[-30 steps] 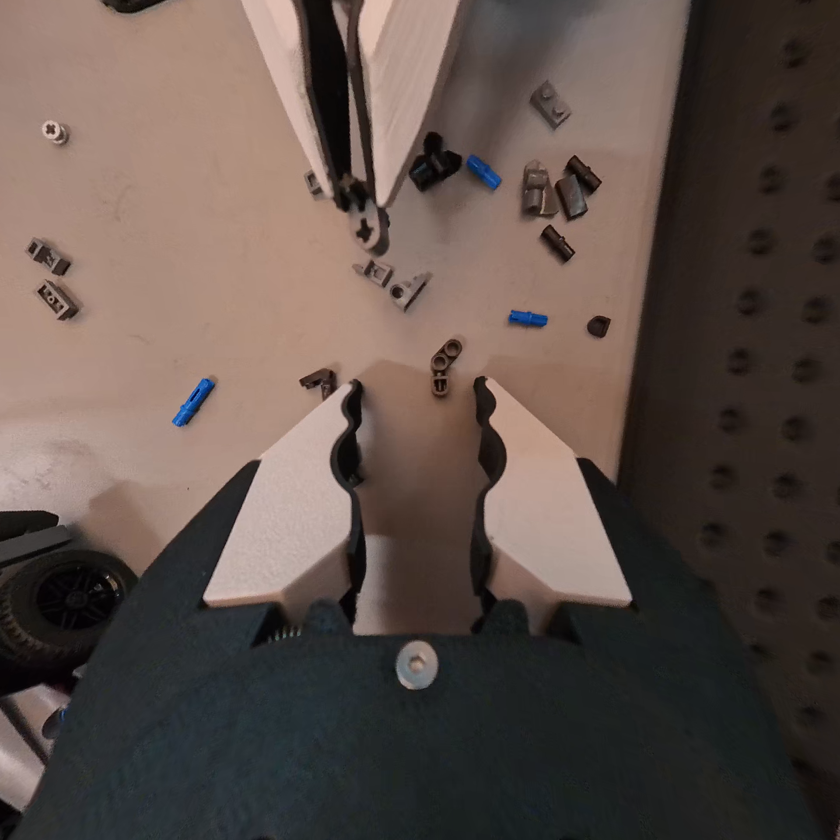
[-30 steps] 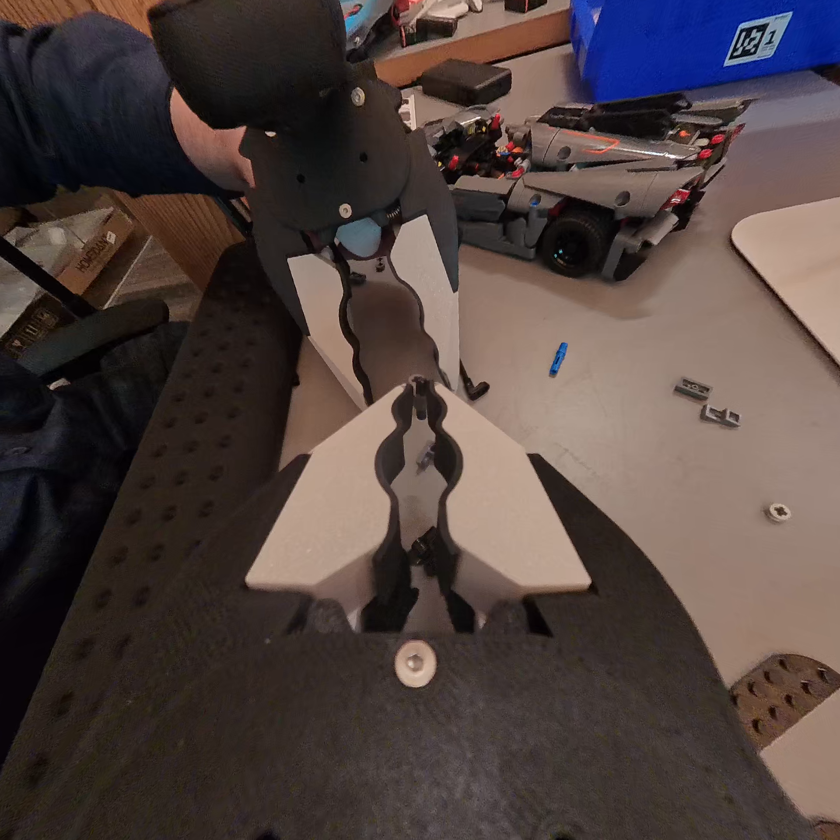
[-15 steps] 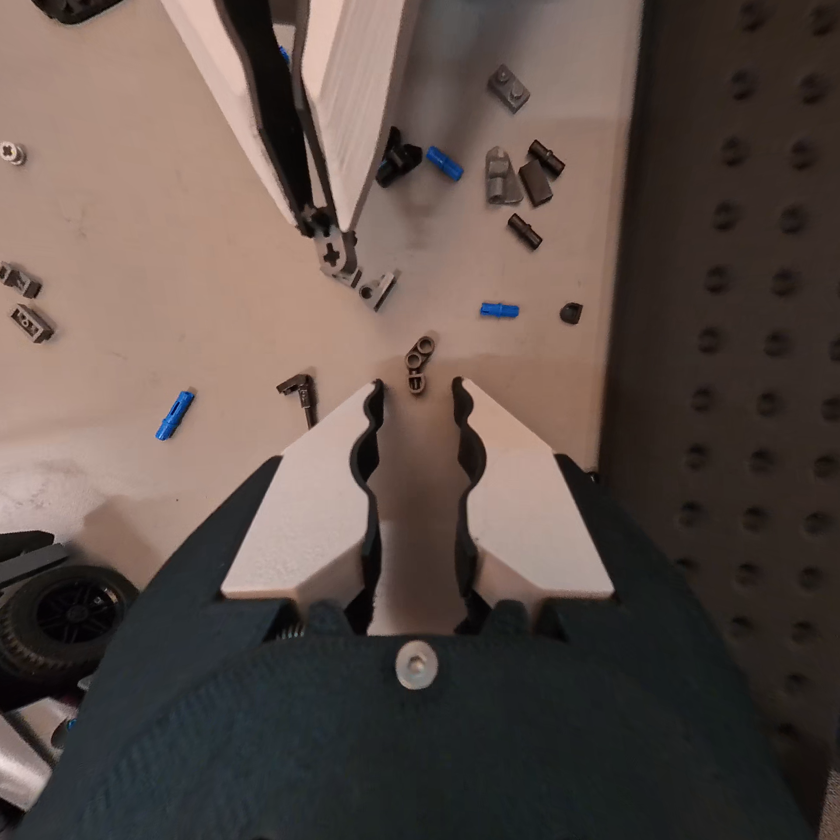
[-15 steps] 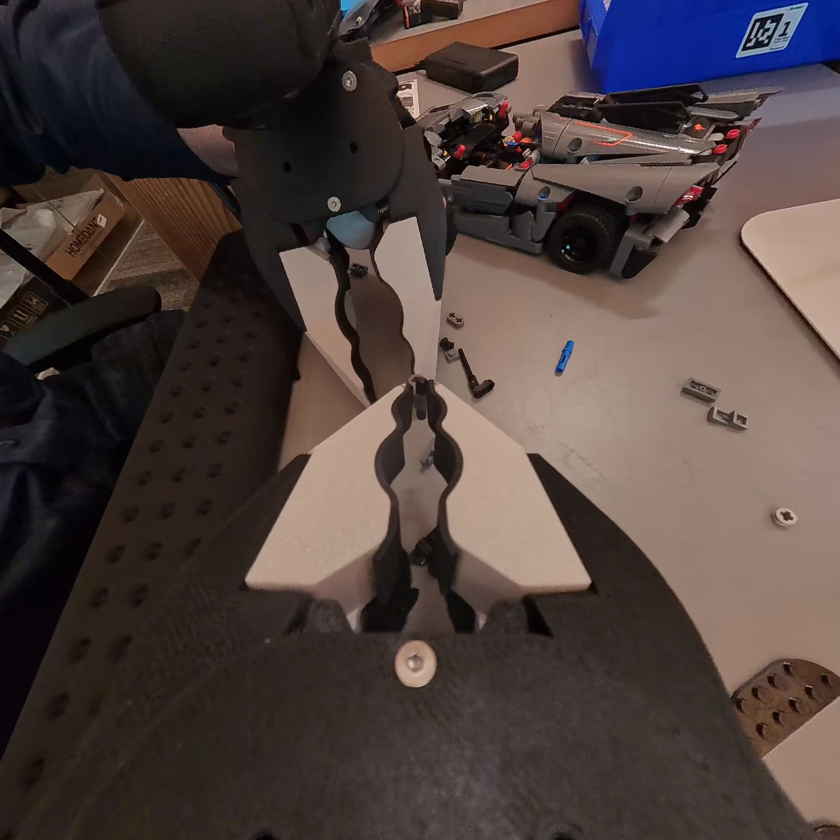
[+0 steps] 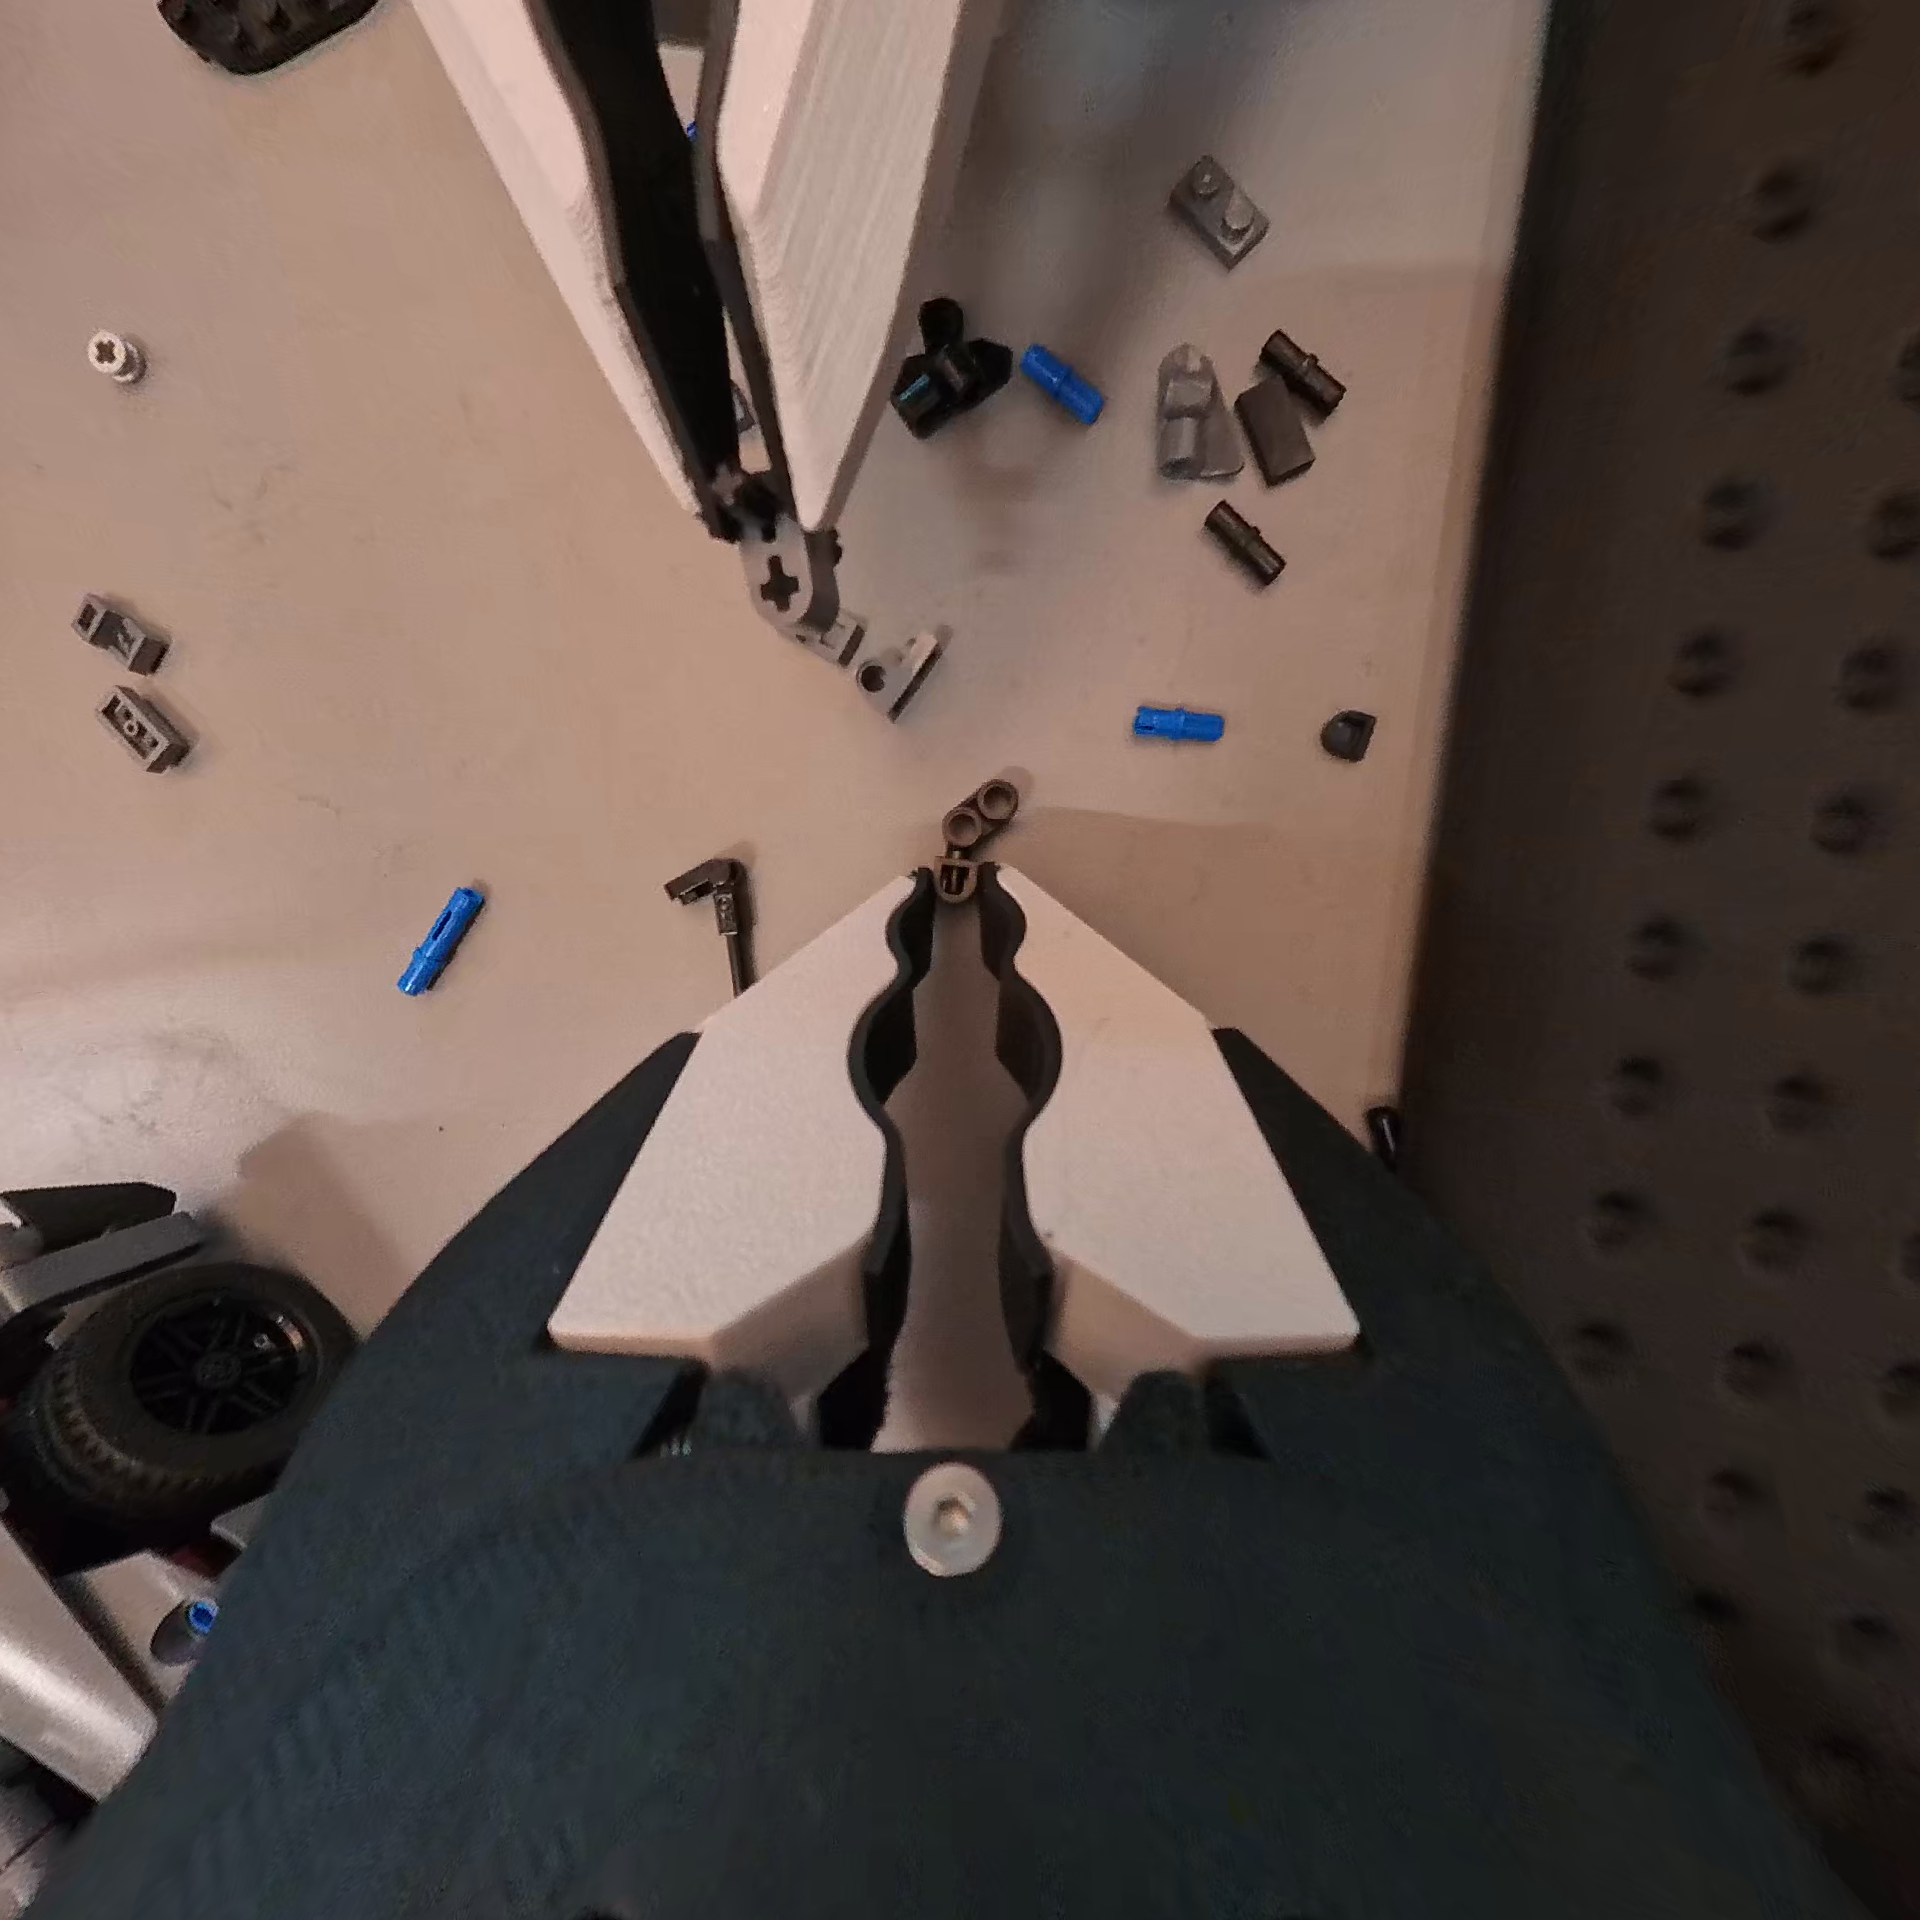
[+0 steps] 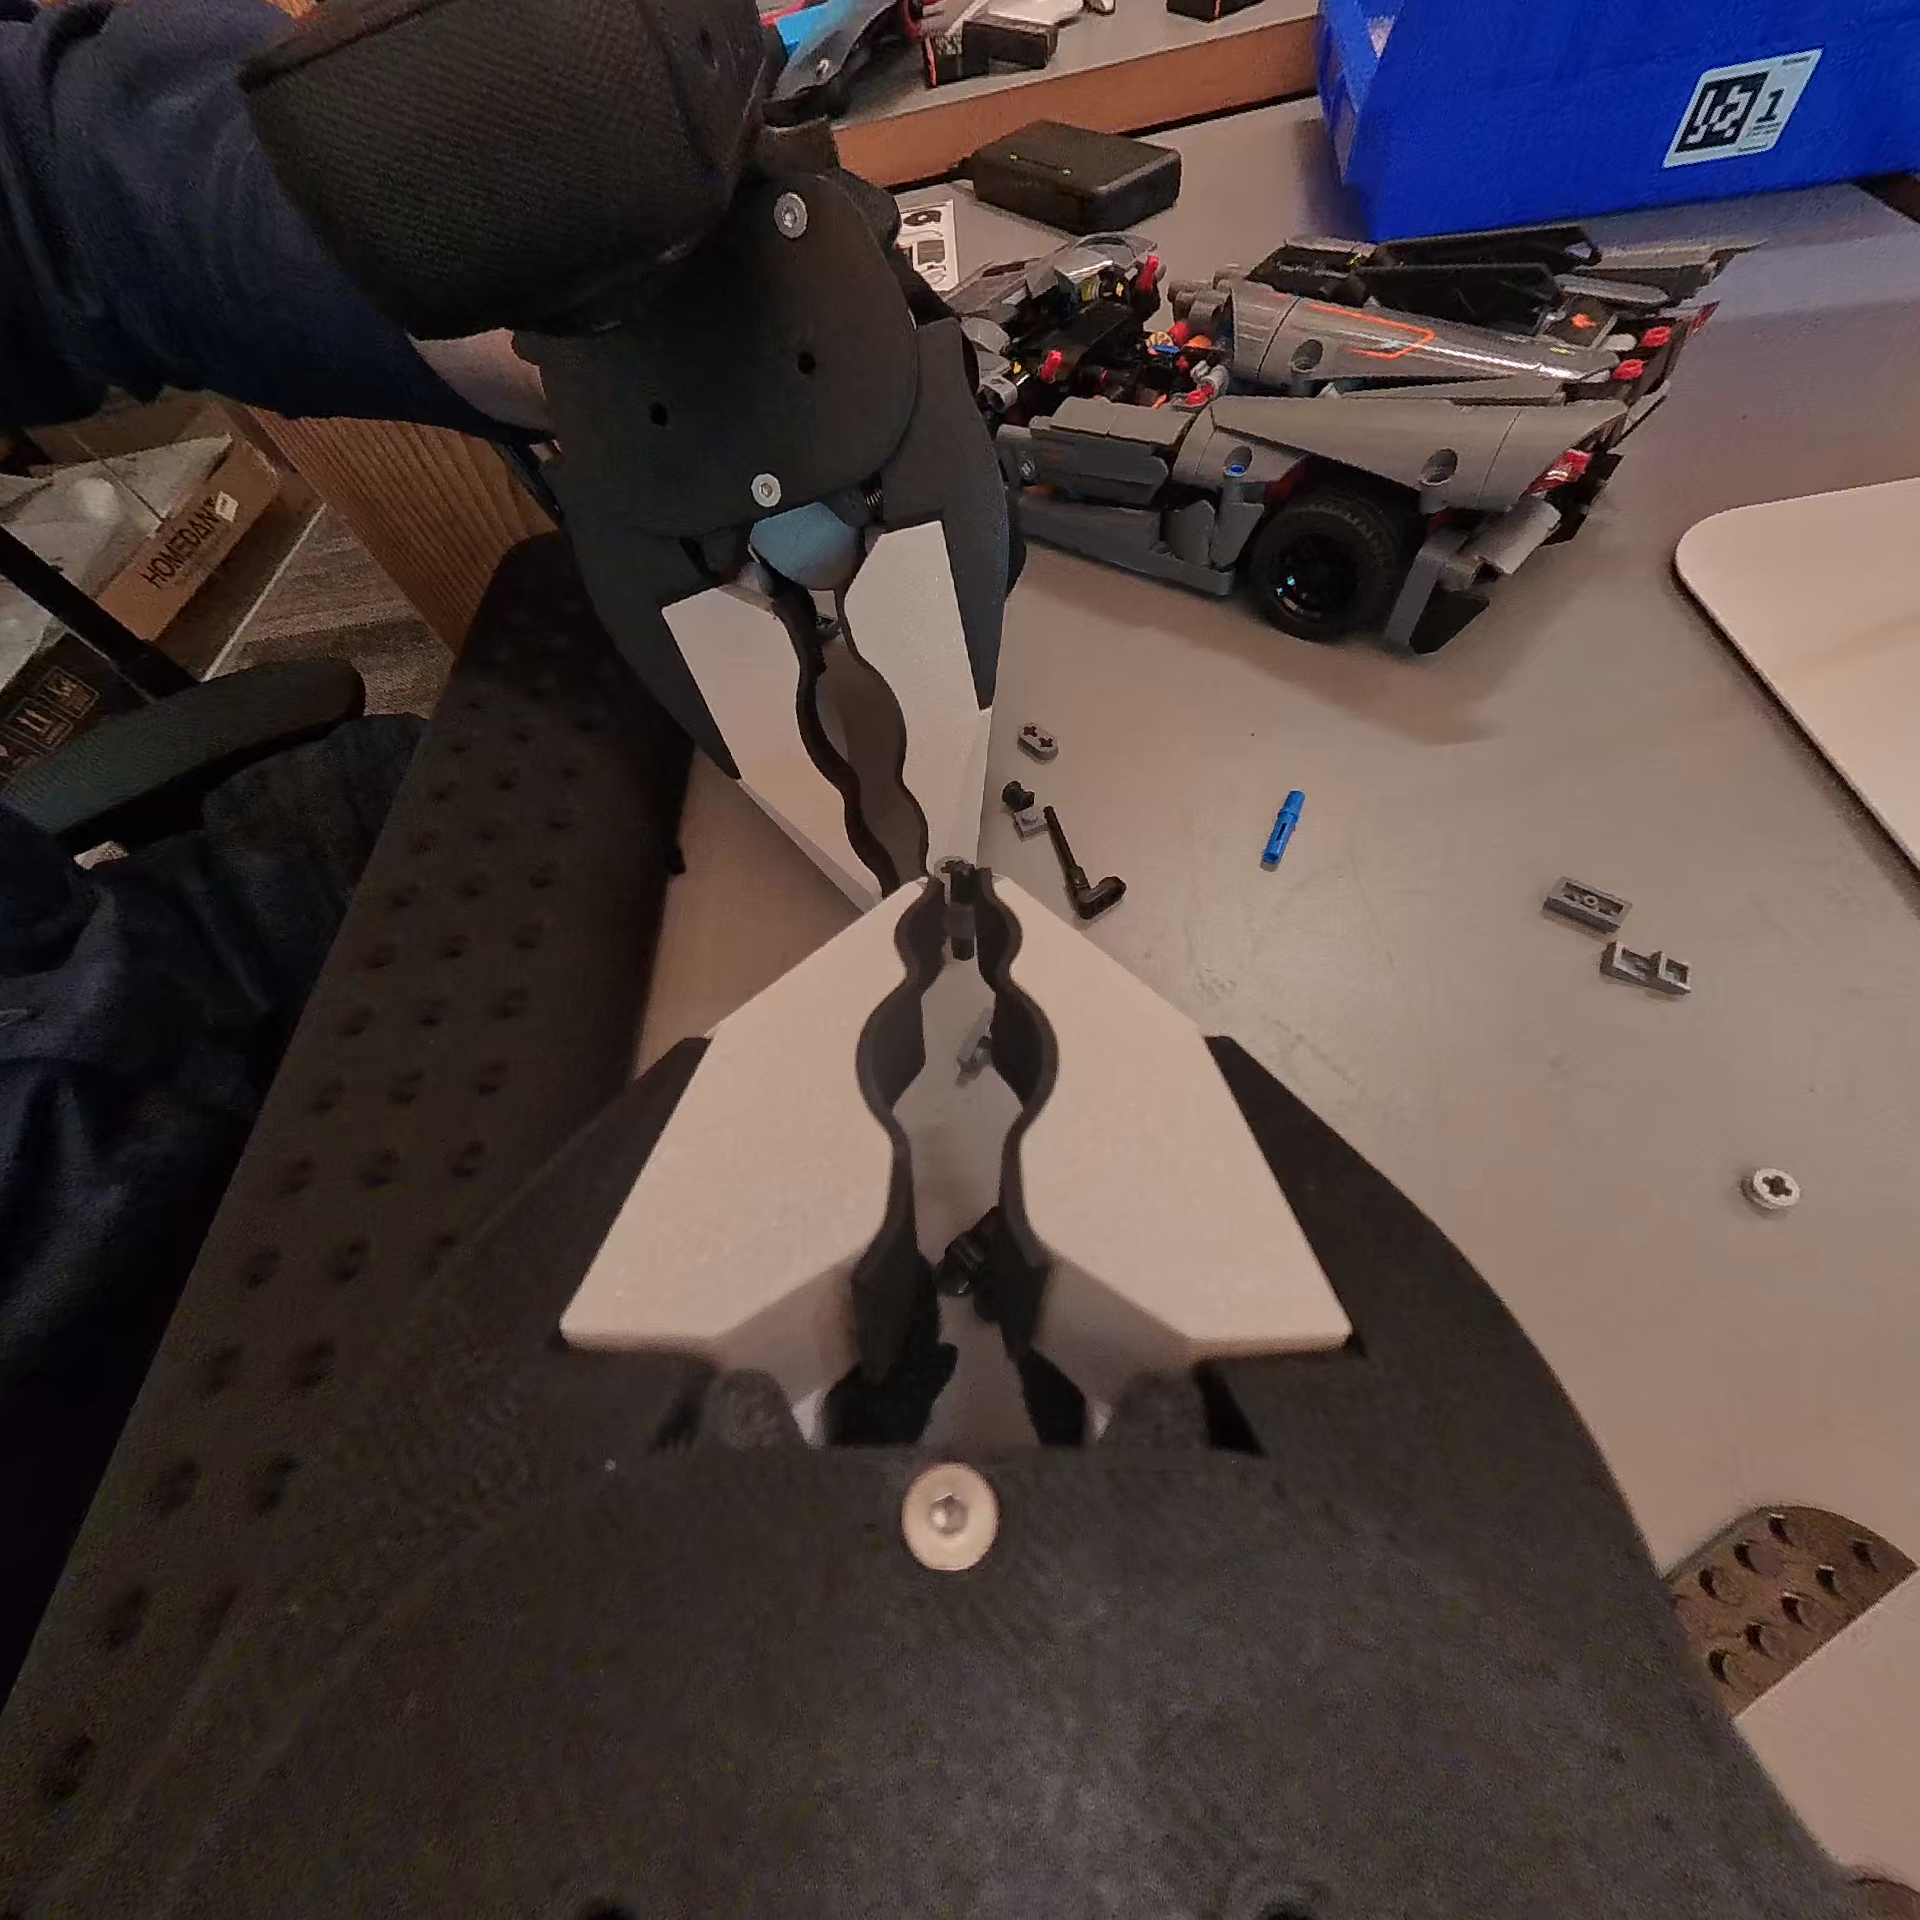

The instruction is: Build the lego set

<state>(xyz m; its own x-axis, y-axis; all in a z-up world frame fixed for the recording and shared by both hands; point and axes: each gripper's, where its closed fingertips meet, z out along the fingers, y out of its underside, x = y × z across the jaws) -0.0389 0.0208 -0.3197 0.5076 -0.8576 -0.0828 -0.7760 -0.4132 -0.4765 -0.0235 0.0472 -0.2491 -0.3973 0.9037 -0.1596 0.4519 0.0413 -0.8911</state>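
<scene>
Left wrist view | left claw (image 5: pixel 954 881) clenched on small brown connector (image 5: pixel 975 831) | right claw (image 6: pixel 958 902) grasping dark grey liftarm (image 5: pixel 792 578)

Blue pins (image 5: pixel 1177 724) (grey car (image 6: pixel 1330 436))

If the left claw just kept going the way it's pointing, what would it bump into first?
Probably the table itself: the left claw points down at it, tips closed on a small brown connector lying there. Whether it already touches is unclear.

Left gripper (image 5: pixel 954 881) jaws pinched; right gripper (image 6: pixel 958 902) jaws clamped.
</scene>
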